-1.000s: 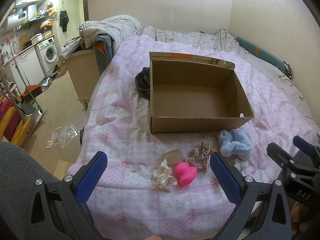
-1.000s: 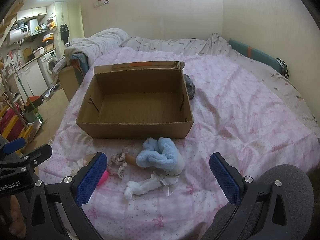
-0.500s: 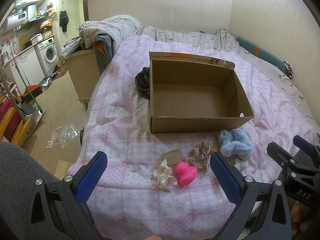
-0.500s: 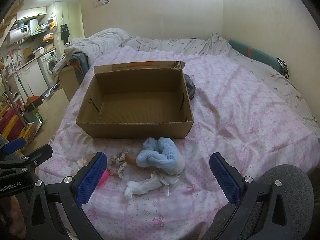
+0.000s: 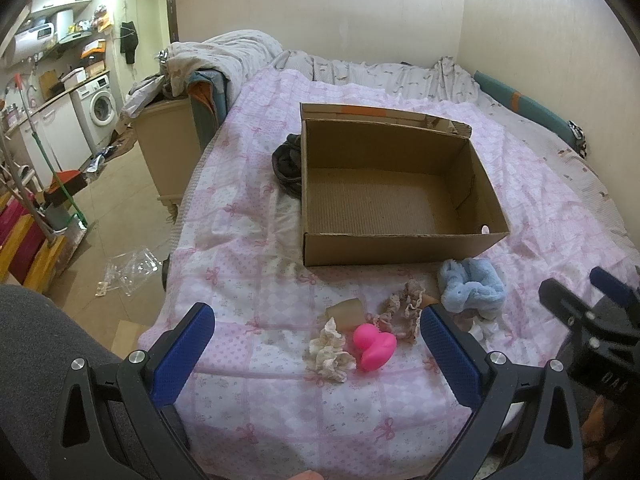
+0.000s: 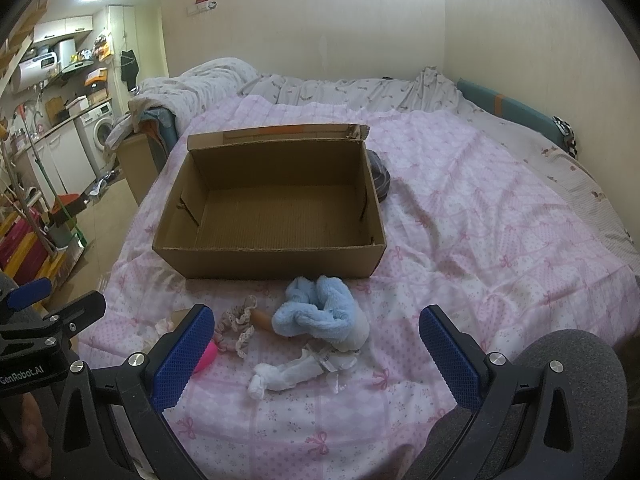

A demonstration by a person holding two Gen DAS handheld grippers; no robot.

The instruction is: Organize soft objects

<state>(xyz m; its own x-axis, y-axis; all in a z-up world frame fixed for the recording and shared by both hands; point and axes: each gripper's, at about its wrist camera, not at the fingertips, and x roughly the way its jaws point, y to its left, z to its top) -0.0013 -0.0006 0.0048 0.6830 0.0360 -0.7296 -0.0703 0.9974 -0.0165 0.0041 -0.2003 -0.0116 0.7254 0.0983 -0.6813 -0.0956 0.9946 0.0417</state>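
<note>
Across the left wrist view, the left claw (image 5: 316, 344) hangs released at the bottom of the frame, its blue pads wide apart and holding nothing. Between those pads, low in the centre, a pink duck toy (image 5: 374, 345) lies on the pink quilt (image 5: 248, 240) of the bed, touching a cream ruffled scrunchie (image 5: 330, 350) on its left. Just above the duck sit a beige lace scrunchie (image 5: 402, 308) and a small tan cardboard piece (image 5: 347, 311). A fluffy blue cloth (image 5: 471, 286) lies to the right of them, just below the front wall of the open cardboard box (image 5: 400, 246), which fills the middle of the frame. A dark garment (image 5: 287, 168) rests against the box's left side. The right claw (image 5: 592, 312) shows at the right edge. A washing machine (image 5: 100, 106) stands at upper left.

Over in the right wrist view, the right claw (image 6: 316, 344) is likewise released, pads spread and holding nothing. The blue cloth (image 6: 320, 312) lies centre frame, close to the box (image 6: 272, 258) front. A white knotted cloth (image 6: 286, 372) lies just below it. The lace scrunchie (image 6: 238, 326) is to the left, and the duck (image 6: 206, 356) peeks out behind the claw's left pad. The left claw (image 6: 36, 320) enters at the left edge; whether it is released cannot be told from this view.
</note>
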